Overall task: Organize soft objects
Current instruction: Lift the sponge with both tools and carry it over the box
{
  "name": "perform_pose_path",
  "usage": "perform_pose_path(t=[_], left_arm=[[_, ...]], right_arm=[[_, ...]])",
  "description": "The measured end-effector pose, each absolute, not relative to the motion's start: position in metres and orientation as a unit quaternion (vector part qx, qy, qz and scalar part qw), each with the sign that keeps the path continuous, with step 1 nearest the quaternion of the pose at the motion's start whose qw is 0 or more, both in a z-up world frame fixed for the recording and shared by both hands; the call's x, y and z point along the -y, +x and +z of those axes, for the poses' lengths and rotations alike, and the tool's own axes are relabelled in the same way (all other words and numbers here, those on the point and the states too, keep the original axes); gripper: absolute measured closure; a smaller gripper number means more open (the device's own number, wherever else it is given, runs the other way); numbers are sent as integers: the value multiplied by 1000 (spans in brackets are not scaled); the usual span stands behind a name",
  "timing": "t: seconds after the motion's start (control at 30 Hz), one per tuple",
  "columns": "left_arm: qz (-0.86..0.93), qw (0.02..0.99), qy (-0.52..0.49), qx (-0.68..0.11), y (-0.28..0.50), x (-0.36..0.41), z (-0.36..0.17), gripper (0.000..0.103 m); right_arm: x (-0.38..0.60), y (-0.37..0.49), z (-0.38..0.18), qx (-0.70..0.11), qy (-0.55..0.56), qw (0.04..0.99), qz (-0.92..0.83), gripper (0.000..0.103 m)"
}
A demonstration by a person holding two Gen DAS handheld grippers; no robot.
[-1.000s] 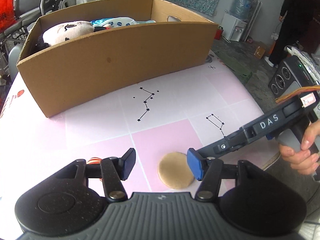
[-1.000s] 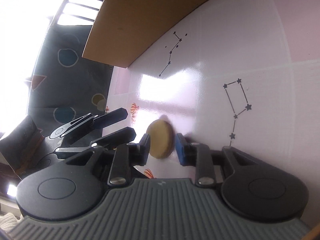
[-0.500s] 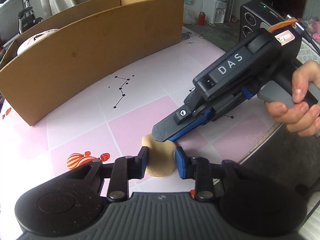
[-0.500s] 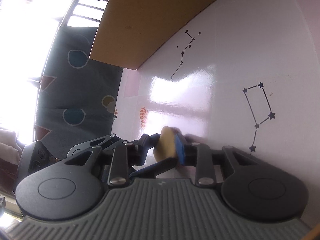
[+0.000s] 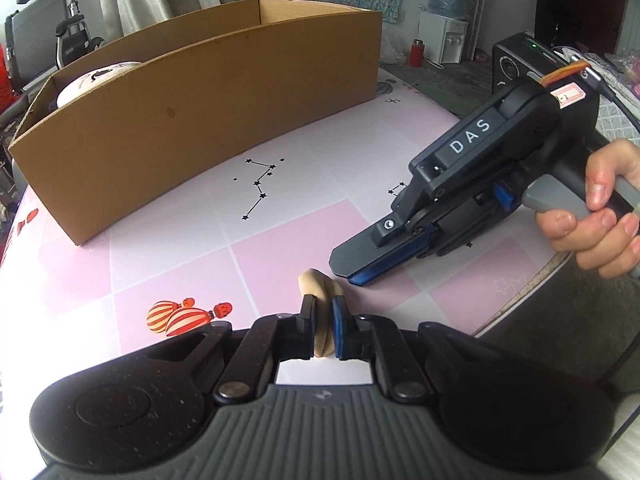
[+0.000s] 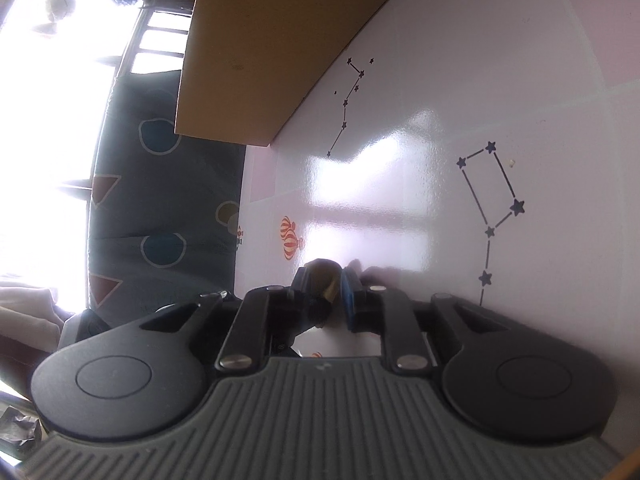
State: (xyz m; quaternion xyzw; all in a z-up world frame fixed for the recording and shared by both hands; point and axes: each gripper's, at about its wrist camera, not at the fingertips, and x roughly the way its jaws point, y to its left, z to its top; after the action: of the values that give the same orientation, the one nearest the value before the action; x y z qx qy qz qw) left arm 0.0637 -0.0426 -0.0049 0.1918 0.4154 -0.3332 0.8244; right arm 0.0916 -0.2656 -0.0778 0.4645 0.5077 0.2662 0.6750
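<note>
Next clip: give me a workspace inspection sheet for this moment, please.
Surface: pink table mat, printed constellations and balloons.
Job's things: tan soft disc, squeezed upright; cardboard box holding a white plush.
Clutter: nothing seen.
Grippers: left hand-held gripper shut on the disc; right hand-held gripper tip beside it, fingers close, grasp unclear.
Cables: orange wires and a black cable at the right gripper's rear.
Surroundings: water dispenser, red bottle, wheelchair.
</note>
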Motion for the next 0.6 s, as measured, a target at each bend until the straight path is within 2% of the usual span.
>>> perform_pose_path(t=[0.07,0.13,0.2,0.3,0.6], left_arm=[[-326,830,176,-417,65,39,-2,94],[-326,833,165,-416,68,37,3,94],[-330,836,154,-411,68,37,10,94],[-339,841,154,-393,65,40,25,94],[-356,867,160,-309,77,59,90,93]], right_arm=[[266,93,-77,-502,474,670,273,79],[262,95,-76,-493,489,661,284,64],[262,95,-73,-488,493,661,285,60],[263,93,-57,-465,490,675,297,82],[287,112,49,-375,406,768,324,81]])
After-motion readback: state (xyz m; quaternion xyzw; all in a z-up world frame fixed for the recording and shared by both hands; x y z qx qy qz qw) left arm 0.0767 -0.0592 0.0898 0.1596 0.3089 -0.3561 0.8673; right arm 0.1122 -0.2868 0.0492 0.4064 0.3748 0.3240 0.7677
